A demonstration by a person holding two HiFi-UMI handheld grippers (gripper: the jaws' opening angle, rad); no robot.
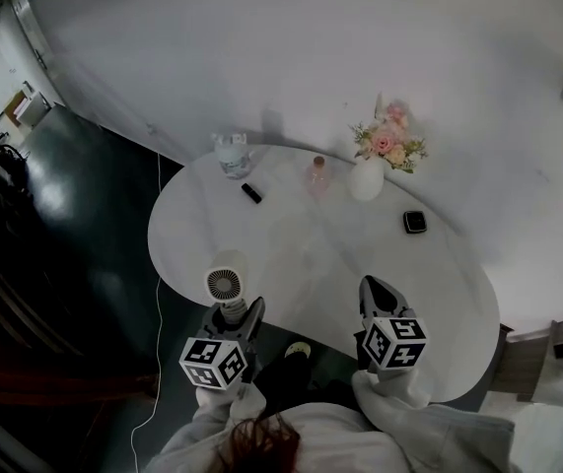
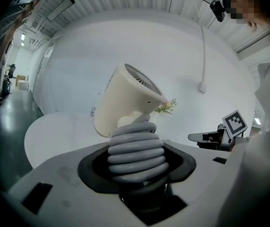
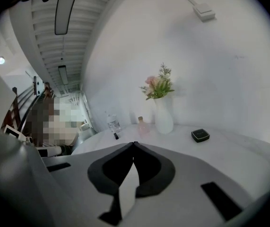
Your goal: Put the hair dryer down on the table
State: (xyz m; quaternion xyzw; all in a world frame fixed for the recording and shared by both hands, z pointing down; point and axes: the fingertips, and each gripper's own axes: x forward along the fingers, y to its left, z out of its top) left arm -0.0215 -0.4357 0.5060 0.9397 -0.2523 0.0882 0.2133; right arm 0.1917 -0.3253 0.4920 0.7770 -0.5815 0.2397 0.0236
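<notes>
White rounded desk (image 1: 360, 264), white wall (image 1: 291, 57), dark floor (image 1: 74, 225). Above its near-left edge the left gripper (image 2: 137, 148) clamps its fingers on the hair dryer (image 1: 225, 282), barrel near upright, grille up. The right gripper (image 3: 134, 144) has its fingers together, empty.

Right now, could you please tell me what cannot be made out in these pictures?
Hair dryer handle: left gripper view, wrapped out of sight by its grey cord.
Small black item on the table: head view, too small to identify.
Clear bottle: head view, too blurred to tell its contents.
Table's near edge: head view, partly covered by the right gripper and sleeve.
</notes>
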